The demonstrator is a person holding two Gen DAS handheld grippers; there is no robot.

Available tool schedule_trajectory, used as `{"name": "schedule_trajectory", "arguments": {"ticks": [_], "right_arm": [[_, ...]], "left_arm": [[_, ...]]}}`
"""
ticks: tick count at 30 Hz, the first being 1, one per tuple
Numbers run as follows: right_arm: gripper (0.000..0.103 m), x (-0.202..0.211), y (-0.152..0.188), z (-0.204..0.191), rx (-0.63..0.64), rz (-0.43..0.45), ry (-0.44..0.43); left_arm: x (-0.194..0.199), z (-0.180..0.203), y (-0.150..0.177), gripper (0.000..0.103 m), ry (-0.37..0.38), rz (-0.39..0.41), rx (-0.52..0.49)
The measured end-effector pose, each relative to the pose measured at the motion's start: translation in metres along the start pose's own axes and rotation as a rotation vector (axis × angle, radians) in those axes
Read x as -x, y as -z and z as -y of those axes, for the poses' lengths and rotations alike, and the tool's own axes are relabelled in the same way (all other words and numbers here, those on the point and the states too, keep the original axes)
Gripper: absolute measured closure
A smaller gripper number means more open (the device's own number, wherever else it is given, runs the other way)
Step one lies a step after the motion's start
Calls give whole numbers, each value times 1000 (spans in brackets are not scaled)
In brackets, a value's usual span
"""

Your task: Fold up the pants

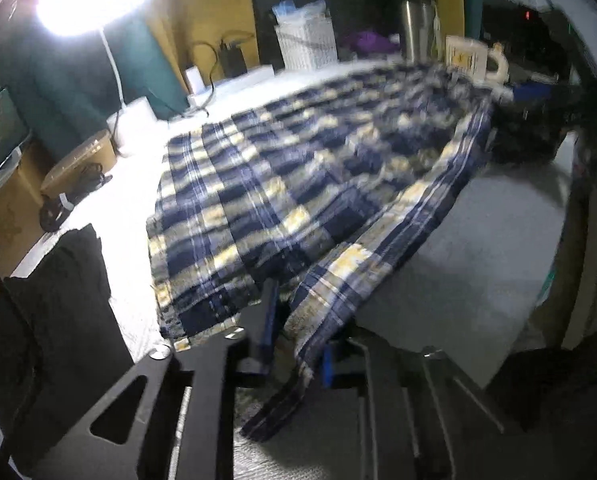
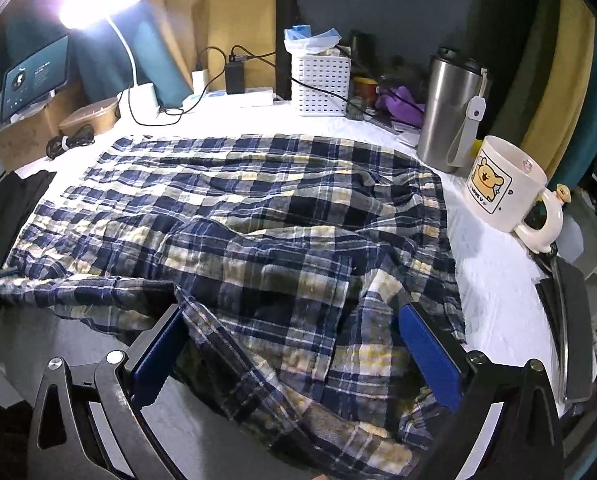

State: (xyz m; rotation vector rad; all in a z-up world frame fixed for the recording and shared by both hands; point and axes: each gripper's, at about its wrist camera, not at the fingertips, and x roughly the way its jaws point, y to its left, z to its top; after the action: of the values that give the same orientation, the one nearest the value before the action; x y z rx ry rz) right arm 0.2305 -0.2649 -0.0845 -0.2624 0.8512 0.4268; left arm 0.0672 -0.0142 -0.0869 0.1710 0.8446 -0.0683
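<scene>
Left fingers [image 1: 298, 344] pinch rumpled plaid pants [image 2: 258, 208]; right fingers [image 2: 426, 352] spread wide.

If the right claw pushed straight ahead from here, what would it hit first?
The plaid pants: the right claw is open with bunched fabric already between its fingers. Beyond that, probably the white basket, though depth is unclear.

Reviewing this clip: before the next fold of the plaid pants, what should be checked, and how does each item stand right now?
1. Left tool shut on the plaid pants: ok, a strip of fabric hangs between its fingers.
2. Right tool gripping: not ok, it is open, with cloth lying between its blue pads.
3. Pants lying flat: not ok, the near part is bunched and wrinkled.
4. Mug clear of the cloth: ok, apart from the edge but close.
5. Steel tumbler clear: cannot tell, it stands at the fabric's corner.
</scene>
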Motion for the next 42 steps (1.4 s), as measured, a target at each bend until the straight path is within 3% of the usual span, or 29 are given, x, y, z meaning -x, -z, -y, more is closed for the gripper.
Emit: {"name": "schedule_trajectory", "arguments": {"ticks": [3,8,14,25,28,34,40,42], "right_arm": [[0,3,7,-3,1,4,-3],[0,9,22,-14,32,16,10],[0,20,47,-38,116,28,33],[0,22,66,-92,289,61,-34],[0,12,66,-90,297,67,-6],[0,4,63,-45,214,52,13],[34,4,64,0,176,63,37],[55,7,65,9,183,58,58]], "left_arm": [[14,-8,-7,97,16,65,52],[26,-22,-13,97,36,143,156],[26,-30,-23,100,59,146,211],[40,-36,-38,100,57,159,237],[50,-35,-41,100,50,173,227],[60,-35,-44,100,25,181,220],[59,-34,-44,100,19,167,215],[59,-31,-45,100,19,165,206]]}}
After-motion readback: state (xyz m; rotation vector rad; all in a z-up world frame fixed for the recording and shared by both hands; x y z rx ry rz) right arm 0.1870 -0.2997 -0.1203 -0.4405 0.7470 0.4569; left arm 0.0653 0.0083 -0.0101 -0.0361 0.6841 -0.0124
